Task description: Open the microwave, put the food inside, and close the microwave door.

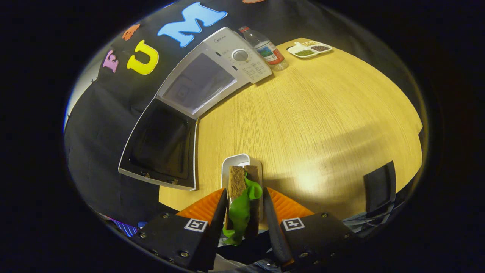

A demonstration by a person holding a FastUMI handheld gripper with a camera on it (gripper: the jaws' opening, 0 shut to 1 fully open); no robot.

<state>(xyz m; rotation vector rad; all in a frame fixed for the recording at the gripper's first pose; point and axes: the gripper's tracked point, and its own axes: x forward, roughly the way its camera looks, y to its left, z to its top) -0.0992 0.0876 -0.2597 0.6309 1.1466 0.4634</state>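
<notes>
Gripper [244, 212] is clamping both fingers on the sandwich [242, 197], which is sitting on a small white tray [237, 161] between them, above the near edge of the wooden table [322, 125]. Microwave [212, 72] is standing well beyond, at the table's far left, its door [163, 146] hanging wide open toward the fingers. Water bottle [267, 51] is standing just beside the microwave's control panel; a divided snack dish [310, 49] is lying farther along that edge. Bare tabletop is lying between sandwich and microwave.

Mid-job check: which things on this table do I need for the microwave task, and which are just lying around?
Needed: sandwich, clamped between the gripper fingers on its white tray; microwave, door already swung open.

Lying about: water bottle beside the microwave; divided snack dish at the far table edge.
</notes>
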